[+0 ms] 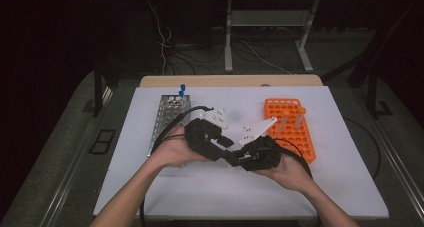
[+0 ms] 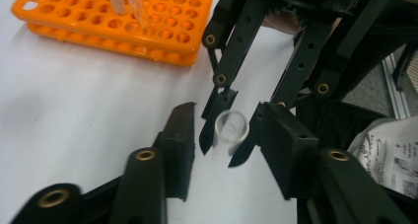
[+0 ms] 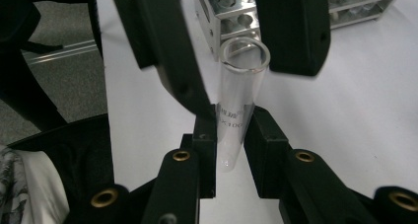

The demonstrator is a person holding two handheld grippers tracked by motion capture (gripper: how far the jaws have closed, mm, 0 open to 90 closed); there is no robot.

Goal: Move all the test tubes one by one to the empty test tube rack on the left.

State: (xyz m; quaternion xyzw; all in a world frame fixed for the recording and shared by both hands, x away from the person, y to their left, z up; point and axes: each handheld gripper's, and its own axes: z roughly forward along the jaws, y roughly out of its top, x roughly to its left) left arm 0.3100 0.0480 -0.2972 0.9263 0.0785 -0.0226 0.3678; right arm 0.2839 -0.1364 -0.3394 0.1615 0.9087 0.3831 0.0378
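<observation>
A clear glass test tube (image 3: 241,76) with its mouth uncapped sits between the two grippers above the white table. In the right gripper view my right gripper (image 3: 234,135) is shut on the tube's lower part. The left gripper (image 3: 236,41) stands open around the tube's rim, one jaw on each side, not pressing it. In the left gripper view the tube (image 2: 231,128) points mouth-first at the camera, between the open left gripper (image 2: 229,152) pads, with the right gripper's thin jaw tips pinching it behind. In the high view the left gripper (image 1: 225,143) and right gripper (image 1: 236,159) meet mid-table.
An orange tube rack (image 1: 292,137) with two clear tubes (image 1: 300,119) stands at the right. A metal rack (image 1: 167,122) holding blue-capped tubes (image 1: 182,91) stands at the left. White table surface (image 1: 225,197) lies in front of the hands.
</observation>
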